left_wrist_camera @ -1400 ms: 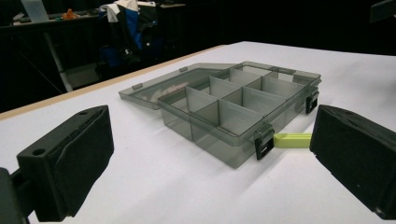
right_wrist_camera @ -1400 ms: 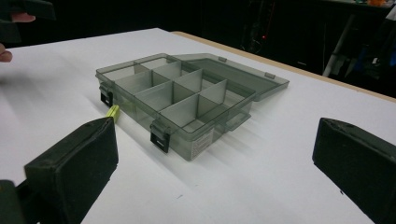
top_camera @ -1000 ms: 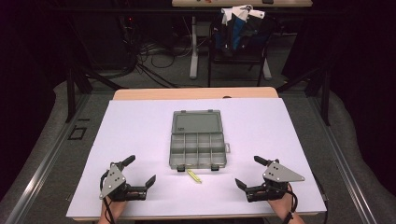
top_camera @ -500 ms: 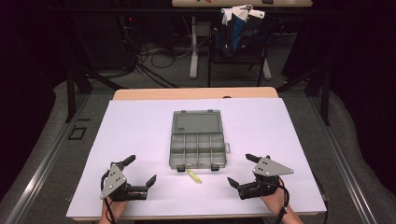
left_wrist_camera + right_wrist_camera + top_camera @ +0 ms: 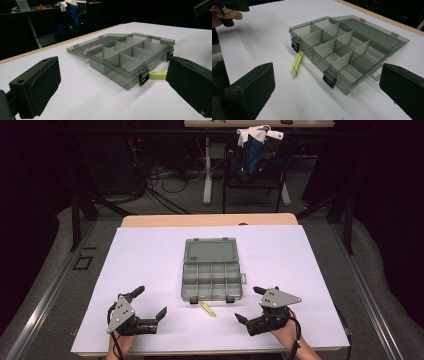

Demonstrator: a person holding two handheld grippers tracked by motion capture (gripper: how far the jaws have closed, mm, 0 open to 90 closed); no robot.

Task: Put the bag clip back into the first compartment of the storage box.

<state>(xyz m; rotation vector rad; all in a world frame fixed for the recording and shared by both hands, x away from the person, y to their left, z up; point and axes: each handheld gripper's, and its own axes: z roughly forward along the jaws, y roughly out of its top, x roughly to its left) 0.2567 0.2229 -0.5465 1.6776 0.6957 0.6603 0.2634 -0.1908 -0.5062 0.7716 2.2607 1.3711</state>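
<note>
Grey divided organizer box [image 5: 212, 280] lying open mid-table, lid flat behind it, yellow-green clip [image 5: 208, 308] just beside its front wall on the white table [image 5: 150, 255]. Left gripper [image 5: 148, 303] near the box's front-left, jaws spread, holding nothing. Right gripper [image 5: 250, 304] near its front-right, likewise spread and empty

Yellow-green strip [image 5: 158, 74]: far end hidden behind the gripper jaw in the left gripper view. Organizer box [image 5: 342, 52]: compartment contents indiscernible through smoky plastic.
</note>
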